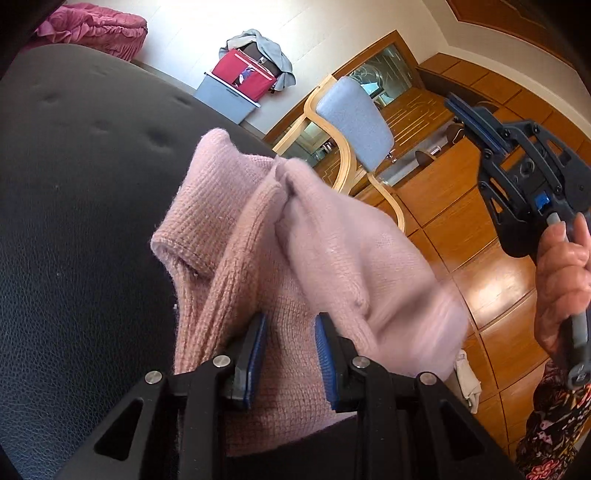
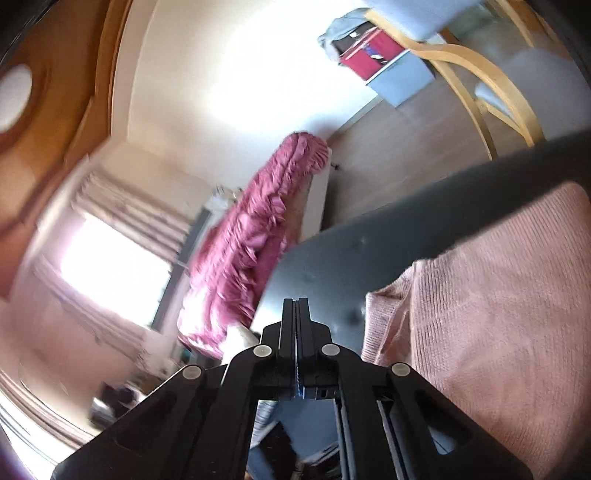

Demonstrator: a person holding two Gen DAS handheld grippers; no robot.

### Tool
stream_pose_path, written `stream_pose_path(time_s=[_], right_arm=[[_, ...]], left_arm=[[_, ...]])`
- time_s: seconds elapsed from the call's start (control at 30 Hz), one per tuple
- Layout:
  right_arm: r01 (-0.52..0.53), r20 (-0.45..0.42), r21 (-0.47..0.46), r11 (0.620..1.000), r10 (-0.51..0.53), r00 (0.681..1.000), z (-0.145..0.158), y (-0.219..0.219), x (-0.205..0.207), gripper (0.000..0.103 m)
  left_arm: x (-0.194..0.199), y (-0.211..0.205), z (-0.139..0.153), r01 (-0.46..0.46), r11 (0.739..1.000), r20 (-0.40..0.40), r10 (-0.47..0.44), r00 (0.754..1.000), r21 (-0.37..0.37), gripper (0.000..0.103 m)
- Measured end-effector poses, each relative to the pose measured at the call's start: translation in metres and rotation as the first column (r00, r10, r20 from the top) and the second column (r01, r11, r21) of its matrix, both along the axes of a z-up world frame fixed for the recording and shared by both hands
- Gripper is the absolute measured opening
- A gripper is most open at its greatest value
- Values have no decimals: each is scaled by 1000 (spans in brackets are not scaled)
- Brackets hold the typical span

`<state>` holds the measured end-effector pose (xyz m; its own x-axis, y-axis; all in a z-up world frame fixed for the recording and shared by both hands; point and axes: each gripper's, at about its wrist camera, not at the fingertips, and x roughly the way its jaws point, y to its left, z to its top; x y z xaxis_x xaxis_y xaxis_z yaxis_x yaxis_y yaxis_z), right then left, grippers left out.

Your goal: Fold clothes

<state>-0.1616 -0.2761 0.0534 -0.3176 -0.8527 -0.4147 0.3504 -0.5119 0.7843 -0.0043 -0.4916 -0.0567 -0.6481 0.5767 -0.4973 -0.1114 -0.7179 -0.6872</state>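
On the dark padded surface (image 1: 81,192) seen by the left wrist camera lies one pink knitted sweater (image 1: 236,236), bunched and raised at the near end, its ribbed collar curling open toward the lens. The left gripper (image 1: 290,354) has its two blue-padded fingers (image 1: 255,354) parted with a fold of the knit between them; the cloth fills the gap, but I cannot tell whether the pads actually pinch it. At the right edge, a hand (image 1: 561,280) holds the right gripper (image 1: 476,122) up in the air, clear of the sweater, above a glossy wooden floor (image 1: 491,280). Behind stand one bentwood chair (image 1: 354,122) with a grey back, one grey box (image 1: 225,96) carrying a red bag and grey cloth, wooden cabinets, and a ruffled magenta bedspread (image 1: 99,29) at the top left. A floral sleeve (image 1: 550,435) shows at the lower right.

From the right wrist camera, the right gripper (image 2: 296,306) has its two fingers pressed flat together with nothing between them. The same pink sweater (image 2: 491,317) lies to the right of it on the dark surface (image 2: 332,258), apart from the fingers. Only this view shows a bright window (image 2: 110,273) with pale pleated curtains; the magenta bedspread (image 2: 258,236) appears much larger here. Much of the left side is blurred.
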Motion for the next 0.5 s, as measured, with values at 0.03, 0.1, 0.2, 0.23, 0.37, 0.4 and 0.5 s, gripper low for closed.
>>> stream_pose_path(time_s=[0.03, 0.1, 0.2, 0.23, 0.37, 0.4, 0.5], right_arm=[[-24, -10, 35, 999, 24, 1000, -1, -7, 4, 1], [-53, -47, 146, 988, 60, 997, -4, -15, 10, 1], [-28, -119, 278, 960, 63, 991, -5, -4, 21, 2], [-7, -141, 339, 941, 58, 988, -7, 7, 24, 7], [27, -199, 551, 834, 100, 975, -27, 33, 41, 8], [10, -191, 574, 819, 121, 974, -36, 39, 45, 8], [-73, -141, 544, 836, 177, 974, -55, 50, 65, 8]], left_arm=[[0, -1, 0, 1, 1000, -1, -1, 1000, 10, 26], [-1, -3, -1, 2, 1000, -2, -2, 1000, 30, 26], [-2, -7, -2, 14, 996, 0, -14, 1000, 84, 26], [-2, -9, -2, 21, 994, 2, -21, 1000, 110, 26], [3, -21, -4, 45, 972, 15, -50, 999, 232, 28], [2, -25, -5, 45, 960, 23, -53, 998, 275, 30], [-9, -27, -10, 31, 945, 79, -60, 995, 327, 33]])
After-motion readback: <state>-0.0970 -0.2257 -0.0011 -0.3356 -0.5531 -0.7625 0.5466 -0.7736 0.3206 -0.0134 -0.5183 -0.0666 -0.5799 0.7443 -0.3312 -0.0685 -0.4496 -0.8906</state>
